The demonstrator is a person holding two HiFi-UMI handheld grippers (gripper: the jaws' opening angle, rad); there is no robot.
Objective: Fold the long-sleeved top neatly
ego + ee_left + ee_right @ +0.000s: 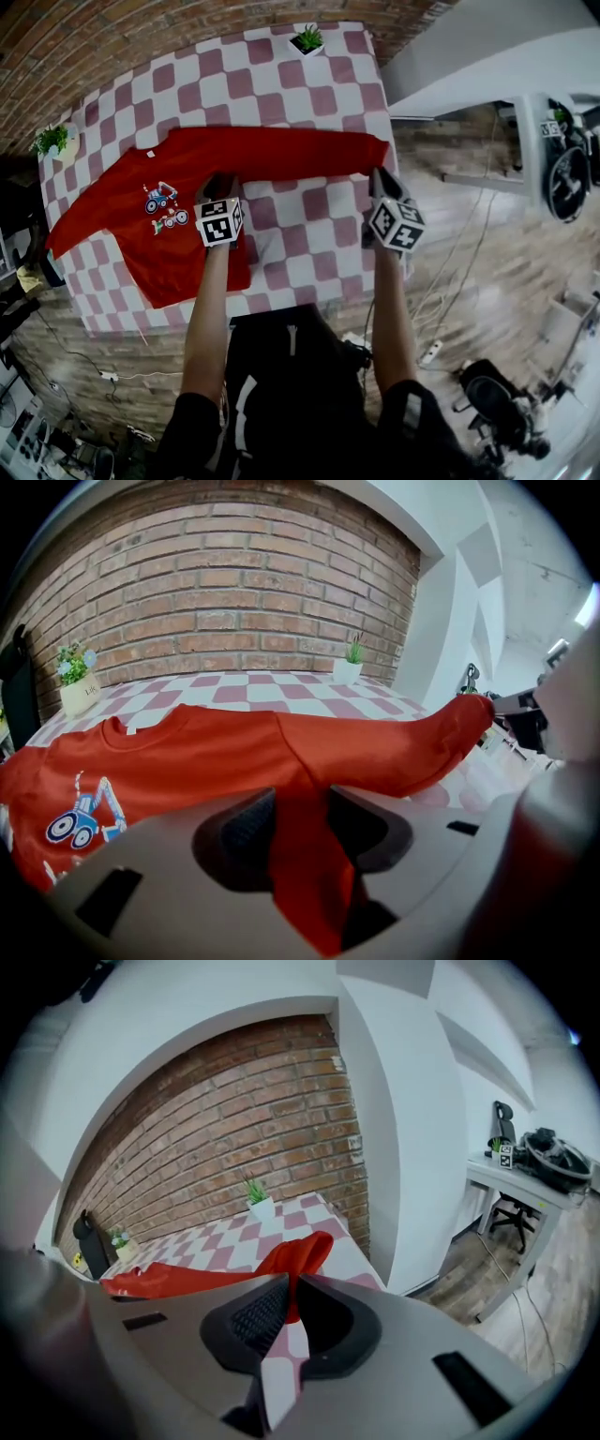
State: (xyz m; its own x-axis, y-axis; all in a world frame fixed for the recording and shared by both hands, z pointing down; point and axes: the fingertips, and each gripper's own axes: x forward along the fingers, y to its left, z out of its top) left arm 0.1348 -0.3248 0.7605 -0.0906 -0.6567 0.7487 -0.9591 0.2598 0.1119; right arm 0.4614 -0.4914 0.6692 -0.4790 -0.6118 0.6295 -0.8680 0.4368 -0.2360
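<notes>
Two pinched folds of soft red top (281,150): body in left gripper (300,825), sleeve in right gripper (289,1303).

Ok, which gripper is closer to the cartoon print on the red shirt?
Left. The left gripper pinches the shirt just right of the print; the right gripper holds the sleeve end, far off to the print's right.

red top (178,234) spread on chk table (309,89) | L tongs (219,180) at armpit | R tongs (382,174) at cuff
</notes>
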